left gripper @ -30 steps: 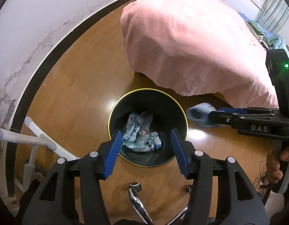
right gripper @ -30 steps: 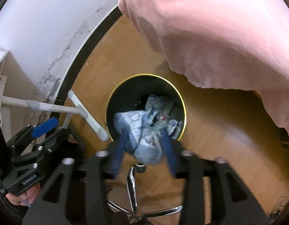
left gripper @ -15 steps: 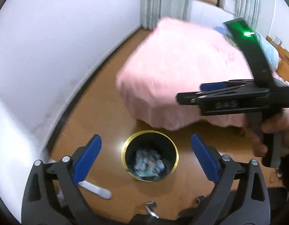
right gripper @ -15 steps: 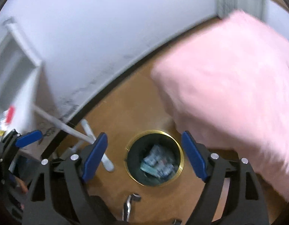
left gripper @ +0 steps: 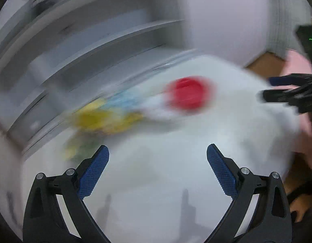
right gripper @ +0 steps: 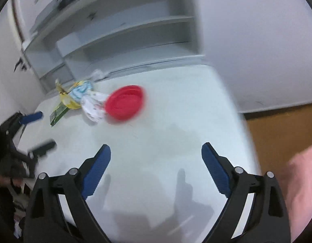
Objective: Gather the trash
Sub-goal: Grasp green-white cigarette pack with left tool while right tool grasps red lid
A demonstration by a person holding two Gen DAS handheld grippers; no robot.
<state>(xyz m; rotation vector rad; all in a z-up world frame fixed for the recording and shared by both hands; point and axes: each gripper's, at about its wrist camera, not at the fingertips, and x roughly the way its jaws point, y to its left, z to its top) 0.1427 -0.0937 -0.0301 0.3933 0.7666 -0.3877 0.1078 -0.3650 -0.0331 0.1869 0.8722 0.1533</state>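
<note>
Both of your grippers hang over the white tabletop (right gripper: pixel 176 121), and both are empty. Your right gripper (right gripper: pixel 156 158) has its blue-padded jaws spread wide with nothing between them; your left gripper (left gripper: pixel 157 158) is spread just as wide and just as bare. The left view is heavily smeared, so detail there is unreliable.

The trash lies at the far left of the table, near the foot of the grey open shelving unit (right gripper: pixel 119 32). A round red plastic lid (right gripper: pixel 125 102) sits nearest the centre. Touching its left edge is a crumpled white printed wrapper (right gripper: pixel 93 105). Beyond that lies a crumpled pale-blue patterned wrapper (right gripper: pixel 81 89), a yellow peel-like scrap (right gripper: pixel 69 101) and a flat green carton (right gripper: pixel 58 112), all bunched close together. A small wad of white tissue (right gripper: pixel 97 74) rests at the far edge, by the shelf base.

This reads as the reach toward the next piece, with nothing yet picked up. The red lid is the nearest target for your right gripper, but it lies flat, so the jaws will likely need to come down over its rim at an angle rather than straight across. The crumpled wrapper beside it looks the easier pinch.
</note>
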